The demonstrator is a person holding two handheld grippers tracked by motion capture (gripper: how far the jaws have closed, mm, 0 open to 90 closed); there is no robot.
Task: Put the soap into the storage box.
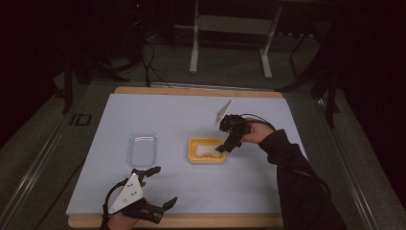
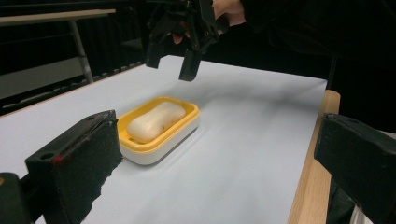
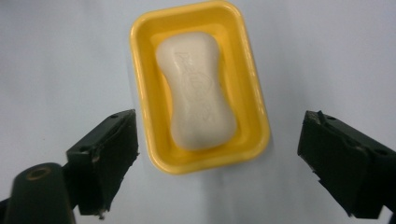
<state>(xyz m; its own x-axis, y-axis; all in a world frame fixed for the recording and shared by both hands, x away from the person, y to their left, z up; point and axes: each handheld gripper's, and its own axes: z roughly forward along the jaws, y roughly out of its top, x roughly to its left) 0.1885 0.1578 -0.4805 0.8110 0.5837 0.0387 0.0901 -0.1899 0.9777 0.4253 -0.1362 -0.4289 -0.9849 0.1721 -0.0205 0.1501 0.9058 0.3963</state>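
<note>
A white bar of soap [image 1: 203,151] lies in a yellow soap dish [image 1: 207,161] near the middle of the table. My right gripper [image 1: 224,147] hangs just above the dish's right end, pointing down, jaws open and holding nothing. In the right gripper view the soap [image 3: 198,91] and dish [image 3: 144,93] lie below, between the wide-apart jaws of the right gripper [image 3: 219,128]. My left gripper [image 1: 166,184] rests near the table's front-left edge, open and empty. In the left gripper view the left gripper [image 2: 215,154] faces the dish [image 2: 159,144], the soap [image 2: 156,121] and the right gripper [image 2: 169,69] above them.
A clear plastic lid [image 1: 142,149] lies on the white table cover [image 1: 191,110], left of the dish. The table's wooden front edge [image 1: 215,220] runs close to the left hand. A metal frame's legs [image 1: 194,48] stand on the floor beyond the table.
</note>
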